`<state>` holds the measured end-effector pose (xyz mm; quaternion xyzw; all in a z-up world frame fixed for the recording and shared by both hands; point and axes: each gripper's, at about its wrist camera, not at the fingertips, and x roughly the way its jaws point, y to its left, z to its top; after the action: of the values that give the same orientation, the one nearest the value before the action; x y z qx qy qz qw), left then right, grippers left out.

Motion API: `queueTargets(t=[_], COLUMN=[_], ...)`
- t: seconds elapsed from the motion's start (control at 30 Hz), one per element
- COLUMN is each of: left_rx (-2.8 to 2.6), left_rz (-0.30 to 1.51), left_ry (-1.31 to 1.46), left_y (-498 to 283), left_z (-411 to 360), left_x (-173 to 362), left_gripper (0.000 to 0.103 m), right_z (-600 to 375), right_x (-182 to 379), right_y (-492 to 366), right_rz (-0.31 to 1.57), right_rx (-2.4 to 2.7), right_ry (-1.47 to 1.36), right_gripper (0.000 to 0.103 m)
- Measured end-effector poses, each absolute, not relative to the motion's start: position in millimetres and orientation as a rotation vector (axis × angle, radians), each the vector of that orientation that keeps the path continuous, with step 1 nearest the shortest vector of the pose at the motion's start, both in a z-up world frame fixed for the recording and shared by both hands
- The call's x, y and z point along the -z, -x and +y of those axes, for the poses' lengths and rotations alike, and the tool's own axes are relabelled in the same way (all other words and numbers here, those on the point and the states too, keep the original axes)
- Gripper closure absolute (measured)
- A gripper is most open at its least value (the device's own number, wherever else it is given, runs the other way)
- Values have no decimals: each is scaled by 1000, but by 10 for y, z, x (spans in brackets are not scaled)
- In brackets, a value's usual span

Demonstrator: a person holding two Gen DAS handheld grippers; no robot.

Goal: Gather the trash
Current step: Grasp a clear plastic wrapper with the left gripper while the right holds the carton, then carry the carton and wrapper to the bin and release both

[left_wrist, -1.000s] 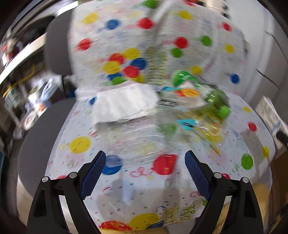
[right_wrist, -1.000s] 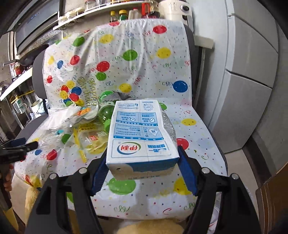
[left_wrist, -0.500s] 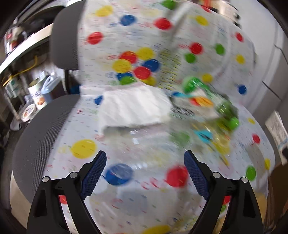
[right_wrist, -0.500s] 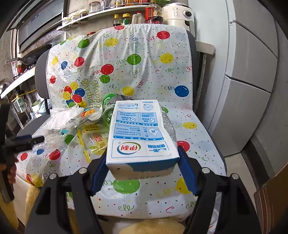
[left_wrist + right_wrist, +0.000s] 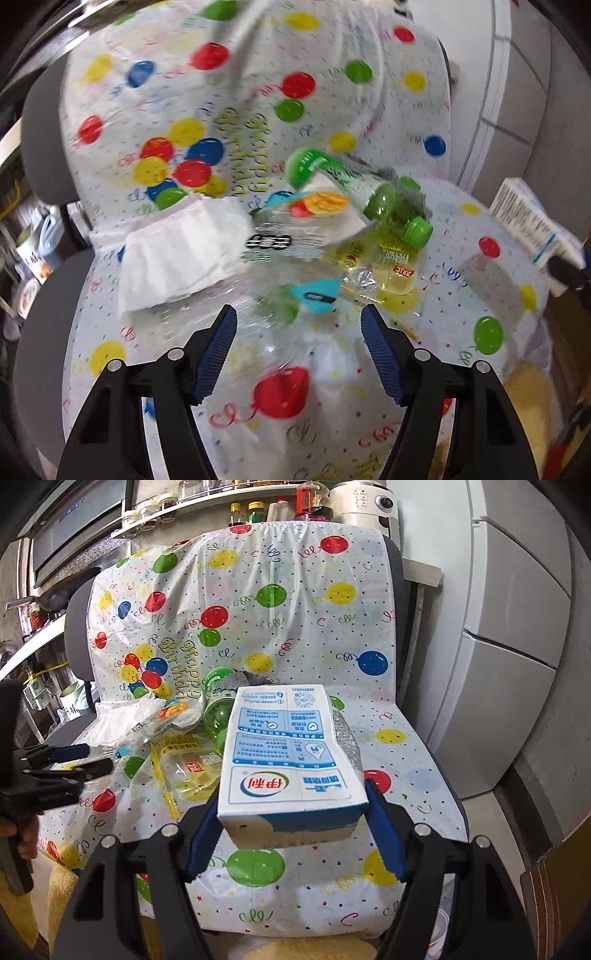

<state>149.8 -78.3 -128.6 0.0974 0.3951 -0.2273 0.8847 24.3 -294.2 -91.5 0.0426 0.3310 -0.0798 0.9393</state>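
Note:
My right gripper (image 5: pixel 291 834) is shut on a blue-and-white milk carton (image 5: pixel 288 753), held above the chair seat; the carton also shows at the right edge of the left wrist view (image 5: pixel 532 221). My left gripper (image 5: pixel 299 347) is open and empty over the seat, just in front of a clear crushed plastic bottle (image 5: pixel 236 317). Behind it lie a white tissue wad (image 5: pixel 181 247), a snack wrapper (image 5: pixel 306 218), a green bottle (image 5: pixel 384 199) and a yellow packet (image 5: pixel 384 258). The left gripper shows at the left of the right wrist view (image 5: pixel 74 760).
The trash lies on an office chair draped in a balloon-print plastic cover (image 5: pixel 280 602). A grey cabinet (image 5: pixel 509 657) stands to the right. A shelf with bottles and a kettle (image 5: pixel 280 506) is behind. A yellow cushion (image 5: pixel 295 949) sits below the seat edge.
My left gripper has moved forward and right toward the trash pile, its jaws somewhat narrower. My right gripper has held the carton steady, drifting slightly back.

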Motion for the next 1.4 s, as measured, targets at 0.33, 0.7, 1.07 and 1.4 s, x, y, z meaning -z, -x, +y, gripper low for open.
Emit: queueTargets(t=[0.33, 0.7, 1.07, 1.4], left_rx=[364, 451, 727, 1037], left_rz=[768, 648, 693, 762], left_ry=[-364, -3, 66, -36], left_y=[-1731, -1539, -871, -280], left_z=[-1082, -379, -1038, -2313], left_x=[1397, 649, 686, 1036], left_gripper=[64, 103, 103, 103], right_z=[-3055, -3103, -3496, -4211], right_x=[872, 772, 785, 952], right_y=[-107, 18, 504, 1451], right_rz=[656, 618, 628, 653], right_rx=[186, 192, 326, 588], right_ry=[-103, -132, -156, -223], right_gripper=[32, 32, 32, 32])
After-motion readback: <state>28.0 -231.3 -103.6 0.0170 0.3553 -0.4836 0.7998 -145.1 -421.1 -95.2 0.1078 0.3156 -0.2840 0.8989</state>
